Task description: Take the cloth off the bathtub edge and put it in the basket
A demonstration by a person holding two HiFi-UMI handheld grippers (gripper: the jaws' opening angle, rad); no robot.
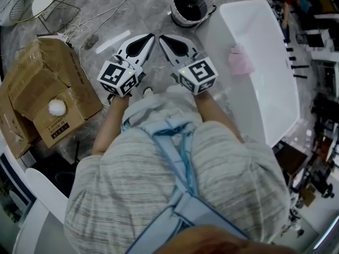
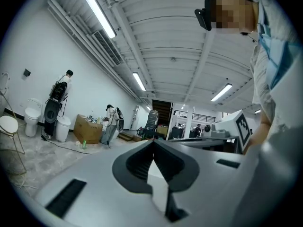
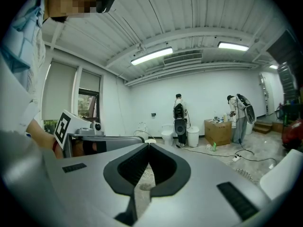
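A pink cloth (image 1: 241, 60) lies draped on the near rim of the white bathtub (image 1: 275, 89) at the right. A round basket (image 1: 192, 5) with a dark inside stands on the floor just beyond the tub's far end. My left gripper (image 1: 151, 36) and right gripper (image 1: 162, 37) are held side by side in front of the person, tips nearly meeting, left of the tub and short of the basket. Both are shut and hold nothing. In the left gripper view the left gripper (image 2: 153, 141) points into the room; the right gripper (image 3: 148, 144) does likewise in its own view.
Open cardboard boxes (image 1: 53, 89) sit on the marble floor at the left, with a wire side table (image 1: 42, 1) behind them. A cable (image 1: 122, 7) runs across the floor toward the basket. Far off stand people, a toilet (image 3: 167, 134) and a bin (image 3: 192, 136).
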